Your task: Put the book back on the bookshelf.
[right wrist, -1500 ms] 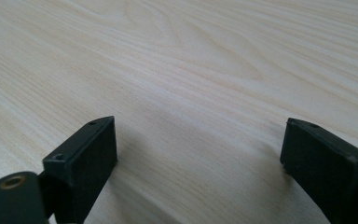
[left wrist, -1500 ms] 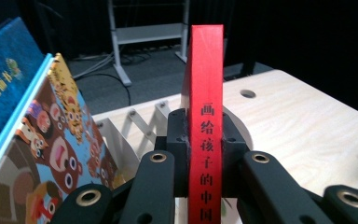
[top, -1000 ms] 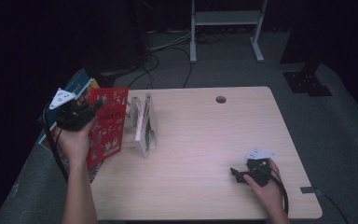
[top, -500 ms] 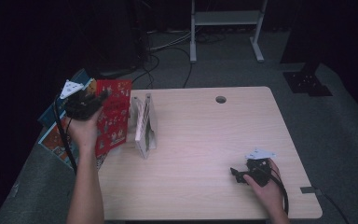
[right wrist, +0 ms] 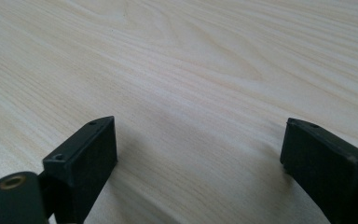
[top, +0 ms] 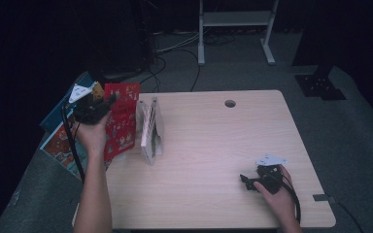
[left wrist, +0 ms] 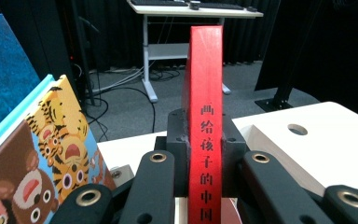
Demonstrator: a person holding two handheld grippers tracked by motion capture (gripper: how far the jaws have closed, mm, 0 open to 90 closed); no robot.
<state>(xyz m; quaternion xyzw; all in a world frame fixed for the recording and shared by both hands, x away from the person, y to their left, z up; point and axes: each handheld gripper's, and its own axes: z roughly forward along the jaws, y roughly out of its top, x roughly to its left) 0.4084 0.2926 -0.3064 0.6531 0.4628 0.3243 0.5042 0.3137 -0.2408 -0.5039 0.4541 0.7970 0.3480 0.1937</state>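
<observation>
We see the left gripper (top: 108, 101) clamped on a thin red book (top: 121, 125), which it holds upright at the left edge of the table (top: 213, 145). In the left gripper view the jaws press both faces of the red book's spine (left wrist: 205, 140), and black printed characters run down that spine straight ahead of the gripper's camera. Just to the right of this gripper in the high view, a few pale books (top: 150, 128) stand upright on the table, close beside the red book; we cannot tell whether they touch it. Behind and below the same gripper, off the table's left edge, lie more picture books (top: 58, 143); the left gripper view shows one of them to the left of the jaws, a cover with cartoon tigers and bears (left wrist: 51, 158). The right gripper (top: 245, 180) sits low on the table near its front right corner, well apart from the books, with its jaws wide and nothing between them; in the right gripper view bare pale wood (right wrist: 191, 84) lies between the two black pads.
</observation>
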